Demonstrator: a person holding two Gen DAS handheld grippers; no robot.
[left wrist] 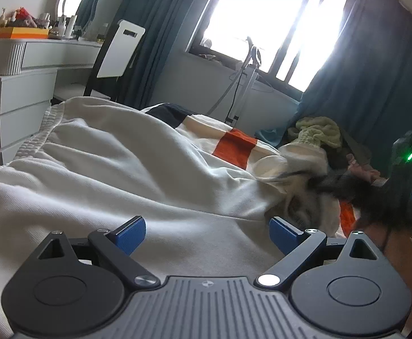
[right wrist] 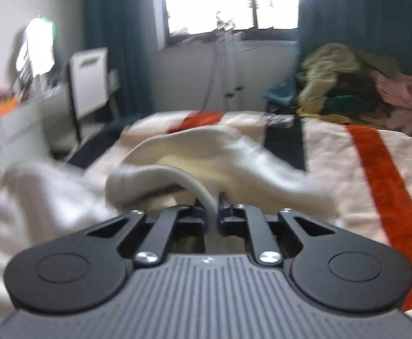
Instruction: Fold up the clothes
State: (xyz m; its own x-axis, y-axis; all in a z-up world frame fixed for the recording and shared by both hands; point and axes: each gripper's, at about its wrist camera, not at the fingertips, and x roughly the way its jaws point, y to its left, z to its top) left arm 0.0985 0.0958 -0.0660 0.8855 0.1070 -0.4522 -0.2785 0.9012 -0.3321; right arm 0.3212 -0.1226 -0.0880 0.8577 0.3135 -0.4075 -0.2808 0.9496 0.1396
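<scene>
White garment (right wrist: 200, 152) pinched in right tongs (right wrist: 212, 207)

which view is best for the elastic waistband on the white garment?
Left wrist: the waistband is sharp, its gathered ribbing running along the white garment at left. Right wrist is motion-blurred; it shows only a fold of white cloth pinched in the right hand-held gripper, no waistband discernible.

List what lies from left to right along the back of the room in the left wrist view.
Orange box → white chair → window → green clothes
</scene>
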